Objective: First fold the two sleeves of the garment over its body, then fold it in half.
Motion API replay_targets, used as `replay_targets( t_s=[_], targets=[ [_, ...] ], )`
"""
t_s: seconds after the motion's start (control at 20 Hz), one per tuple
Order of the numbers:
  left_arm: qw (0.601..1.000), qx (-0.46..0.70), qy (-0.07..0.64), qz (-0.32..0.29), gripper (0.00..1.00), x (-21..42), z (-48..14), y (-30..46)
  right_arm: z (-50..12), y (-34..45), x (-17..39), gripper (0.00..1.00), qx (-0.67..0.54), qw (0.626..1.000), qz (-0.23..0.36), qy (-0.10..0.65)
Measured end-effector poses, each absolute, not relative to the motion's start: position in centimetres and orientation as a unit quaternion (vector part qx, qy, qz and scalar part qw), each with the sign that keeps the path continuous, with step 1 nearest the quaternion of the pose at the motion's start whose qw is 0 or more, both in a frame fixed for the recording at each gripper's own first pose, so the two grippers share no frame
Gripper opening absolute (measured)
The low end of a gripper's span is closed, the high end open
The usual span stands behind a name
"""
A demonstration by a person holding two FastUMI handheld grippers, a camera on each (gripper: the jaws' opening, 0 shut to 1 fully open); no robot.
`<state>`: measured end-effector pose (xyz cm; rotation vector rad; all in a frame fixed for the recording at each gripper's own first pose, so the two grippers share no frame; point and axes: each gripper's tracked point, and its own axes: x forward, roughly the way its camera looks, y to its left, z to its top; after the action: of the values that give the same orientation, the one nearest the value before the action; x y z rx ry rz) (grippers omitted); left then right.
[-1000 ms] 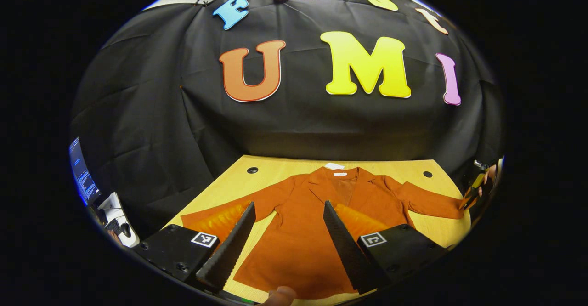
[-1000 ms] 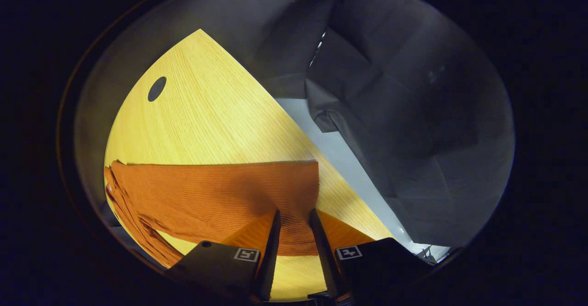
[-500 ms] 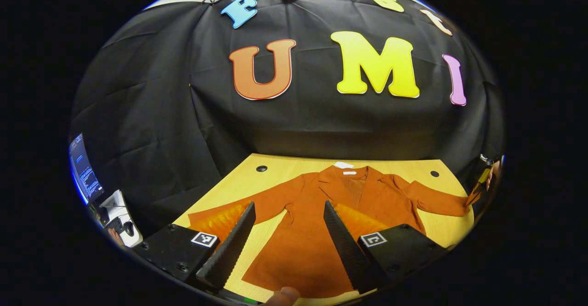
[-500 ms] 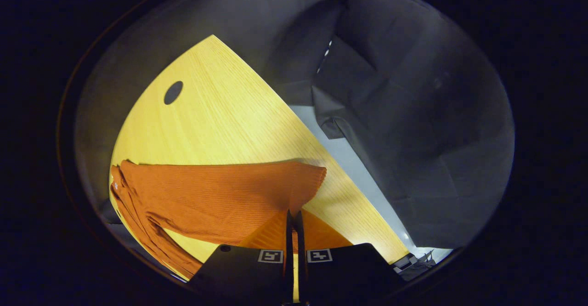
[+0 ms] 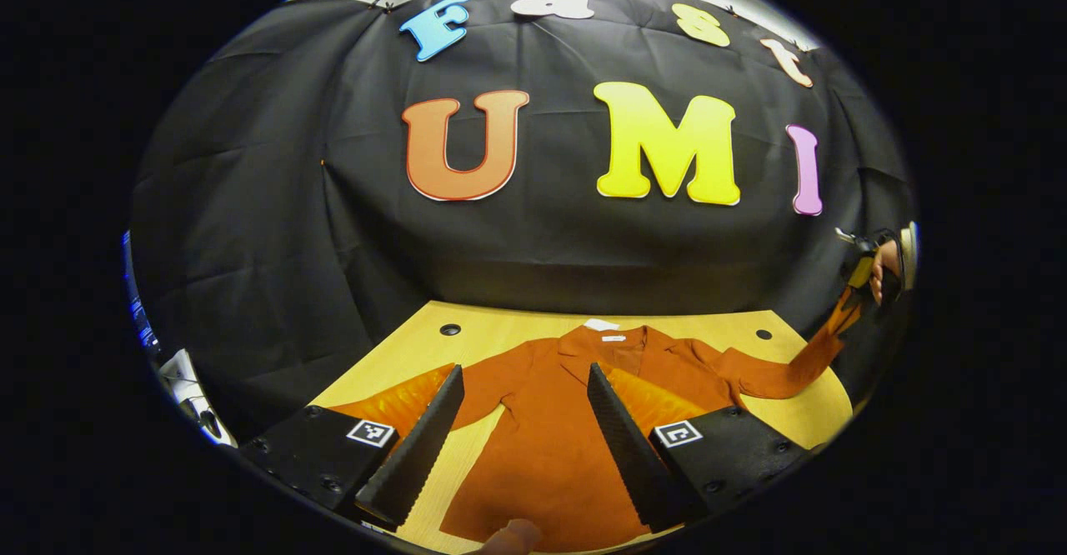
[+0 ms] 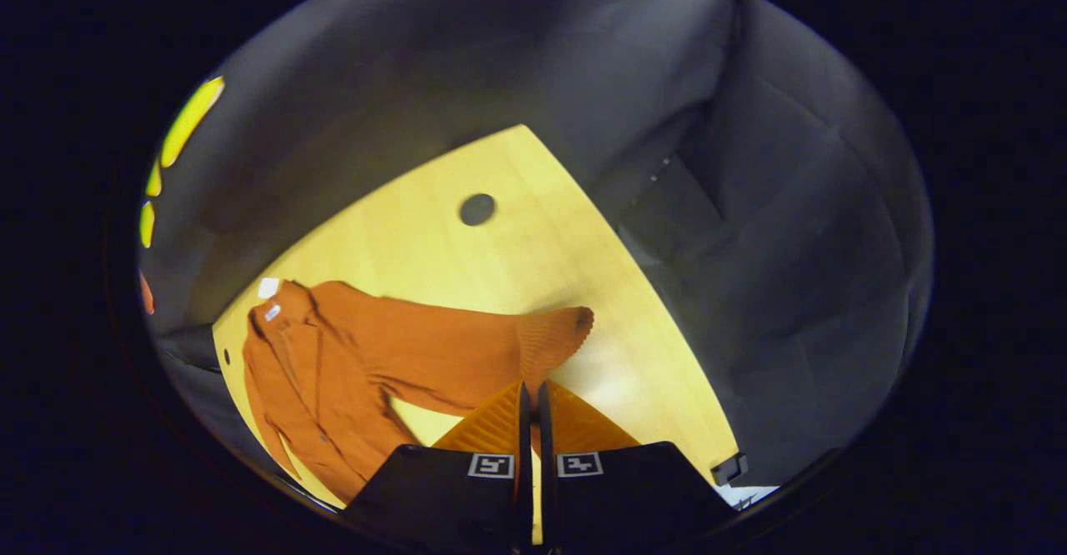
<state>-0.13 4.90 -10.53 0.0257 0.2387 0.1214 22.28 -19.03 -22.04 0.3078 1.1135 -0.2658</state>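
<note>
A rust-orange jacket [image 5: 550, 447] of finely ribbed, knit-like cloth lies front up on a pale yellow wood-grain worktop [image 5: 400, 355], its lapelled collar [image 5: 613, 342] toward the black cloth wall and a small white tag at the neck. The worktop has a round dark grommet hole [image 6: 477, 209] near its far edge and a rounded corner.

The left gripper [image 5: 525, 447] hangs above the jacket's hem with its two sawtooth-edged fingers [image 5: 417, 447] spread wide, gripping nothing. The left sleeve [image 5: 400, 397] lies flat and outstretched on the wood.

In the right gripper view, the right gripper [image 6: 530, 422] has its fingers pressed together on the cuff of the right sleeve [image 6: 467, 355], whose ribbed end curls up off the worktop. In the left gripper view that sleeve rises in a taut slant from the shoulder to the far gripper, held by a hand [image 5: 882, 267] raised above the worktop's right edge.
</note>
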Motion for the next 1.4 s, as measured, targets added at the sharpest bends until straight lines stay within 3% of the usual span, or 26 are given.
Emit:
replay_targets(
  t_s=[0.4,0.75,1.15,1.4],
  targets=[
    [0.992,0.001,0.113,0.062,0.97,-1.7,-11.2,11.2,-17.6,6.7,25.6,0.04,0.099,0.851,0.021,0.515],
    [0.991,0.023,0.113,0.071,0.97,-3.7,-12.7,16.0,-21.9,29.2,23.0,0.04,0.051,0.824,0.130,0.549],
    [0.986,0.005,0.130,0.103,0.96,-5.7,-15.0,19.9,-33.6,40.0,19.8,0.04,-0.050,0.793,0.147,0.589],
    [0.976,-0.018,0.159,0.148,0.97,-7.3,-17.9,23.0,-36.0,41.1,19.5,0.07,0.006,0.787,0.123,0.604]
  ],
)
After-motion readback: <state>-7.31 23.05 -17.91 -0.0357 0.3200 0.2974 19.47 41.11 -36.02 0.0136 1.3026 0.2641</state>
